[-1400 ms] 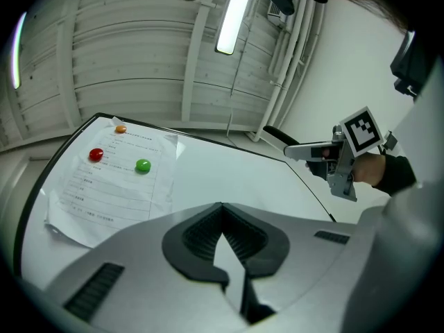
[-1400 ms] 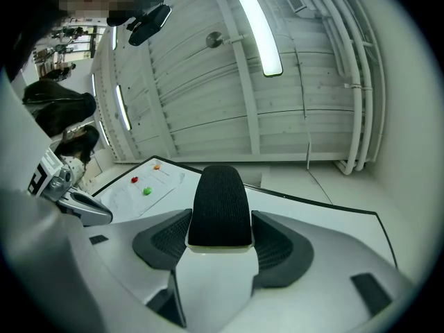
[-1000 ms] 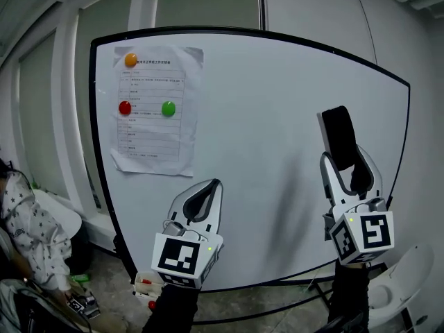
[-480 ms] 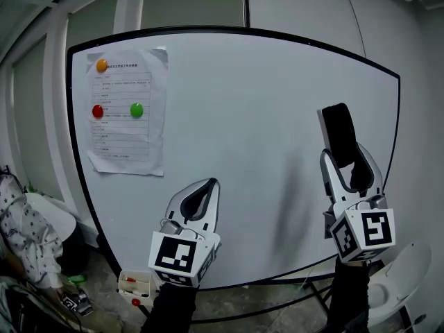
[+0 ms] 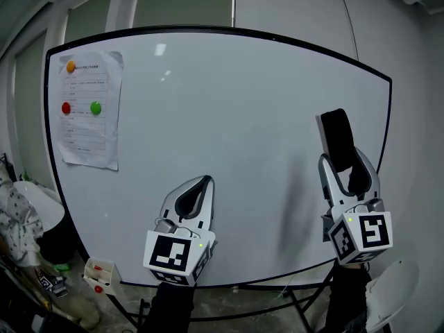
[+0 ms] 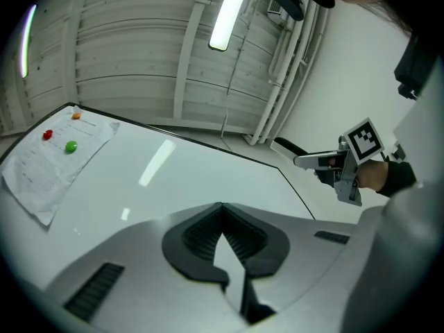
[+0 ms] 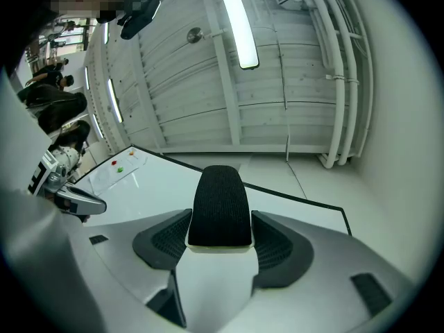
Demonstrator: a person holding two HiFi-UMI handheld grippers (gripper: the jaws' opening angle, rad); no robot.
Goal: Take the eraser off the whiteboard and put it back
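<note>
**No legible text**

Printed sheet [image 5: 87, 109] on the whiteboard [image 5: 229, 151], upper left: a heading line and rows of print in a table, all too small to read. 1 black-and-white square marker on the left gripper [image 5: 203, 182] cube [image 5: 172, 254], 1 on the right gripper [image 5: 345, 164] cube [image 5: 365, 233]. Patterns only, no letters or digits.

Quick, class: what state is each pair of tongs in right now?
Left tongs: closed, empty.
Right tongs: closed on the eraser.
</note>
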